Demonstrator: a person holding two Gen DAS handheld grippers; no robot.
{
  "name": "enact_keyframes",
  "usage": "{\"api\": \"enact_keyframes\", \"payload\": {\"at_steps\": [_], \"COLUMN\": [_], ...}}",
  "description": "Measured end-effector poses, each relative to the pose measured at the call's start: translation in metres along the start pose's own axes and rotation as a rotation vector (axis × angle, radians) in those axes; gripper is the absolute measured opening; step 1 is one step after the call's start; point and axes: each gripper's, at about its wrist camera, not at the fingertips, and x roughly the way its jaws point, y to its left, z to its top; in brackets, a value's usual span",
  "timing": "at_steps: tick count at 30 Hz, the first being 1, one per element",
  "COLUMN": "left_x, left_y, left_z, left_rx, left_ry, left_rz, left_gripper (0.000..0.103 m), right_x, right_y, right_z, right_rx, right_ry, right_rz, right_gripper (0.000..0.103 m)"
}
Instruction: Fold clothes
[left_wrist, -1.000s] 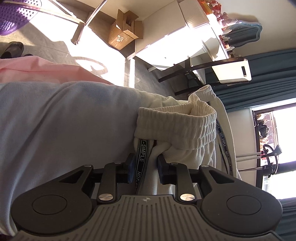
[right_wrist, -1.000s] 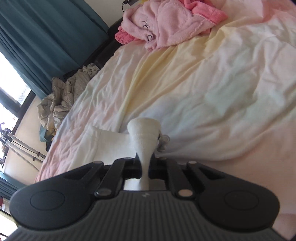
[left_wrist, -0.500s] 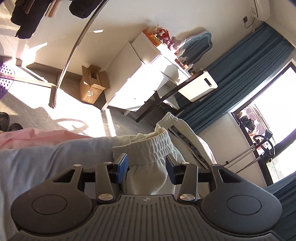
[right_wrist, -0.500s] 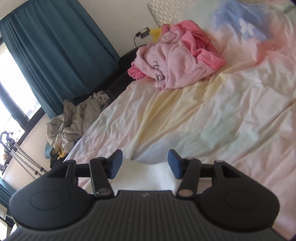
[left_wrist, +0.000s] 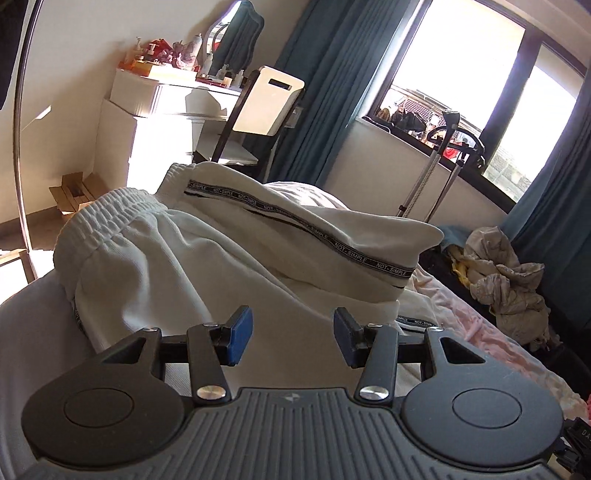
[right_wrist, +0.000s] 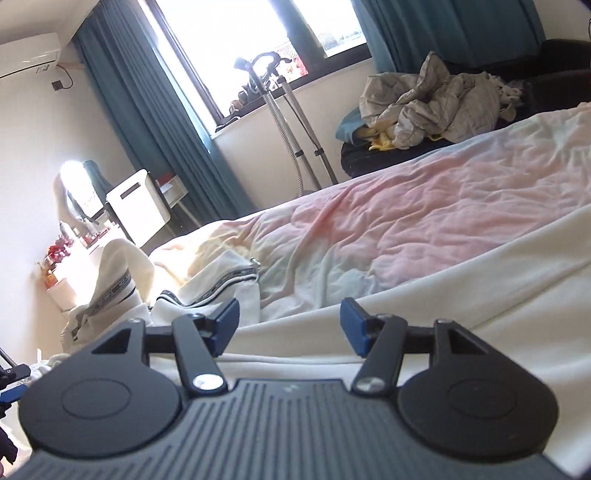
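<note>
Trousers folded once, both grips released

Cream trousers (left_wrist: 207, 258) lie doubled over on the bed (right_wrist: 424, 229), waistband at left; folds still needed. Left fingers (left_wrist: 242, 334) have just been opening, half spread, nothing between, angled down. Right fingers (right_wrist: 227, 319) likewise opening, empty, over the bedding.

We have let go of the white trousers (left_wrist: 207, 258): both the left gripper (left_wrist: 293, 335) and the right gripper (right_wrist: 290, 321) have just been opening their jaws, now empty, and have drawn back from the garment, rolled upright.
</note>
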Motion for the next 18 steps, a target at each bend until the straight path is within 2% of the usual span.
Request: {"api": "enact_keyframes", "payload": {"at_steps": [5, 8, 10, 13, 16, 17, 18], "left_x": [0.034, 0.053, 0.063, 0.081, 0.091, 0.091, 0.091], "left_y": [-0.025, -0.031, -0.032, -0.031, -0.026, -0.024, -0.023], "left_z": [-0.025, -0.039, -0.047, -0.057, -0.059, -0.058, -0.057], "left_rx": [0.199, 0.263, 0.300, 0.303, 0.264, 0.254, 0.244], "left_ry": [-0.010, 0.030, 0.033, 0.082, 0.119, 0.114, 0.110], "left_rz": [-0.077, -0.133, -0.140, -0.154, -0.172, -0.178, -0.183], "left_gripper": [0.053, 0.053, 0.053, 0.053, 0.053, 0.053, 0.053], "right_x": [0.099, 0.144, 0.165, 0.189, 0.191, 0.191, 0.192], "right_y": [0.030, 0.036, 0.038, 0.034, 0.025, 0.023, 0.022], "right_z": [0.007, 0.007, 0.008, 0.008, 0.008, 0.008, 0.008], "right_rx": [-0.021, -0.033, -0.039, -0.010, 0.062, 0.071, 0.061], "right_ry": [0.125, 0.182, 0.208, 0.262, 0.252, 0.244, 0.240], "right_rz": [0.069, 0.071, 0.084, 0.194, 0.361, 0.390, 0.380], "right_gripper": [0.064, 0.064, 0.064, 0.064, 0.061, 0.061, 0.061]}}
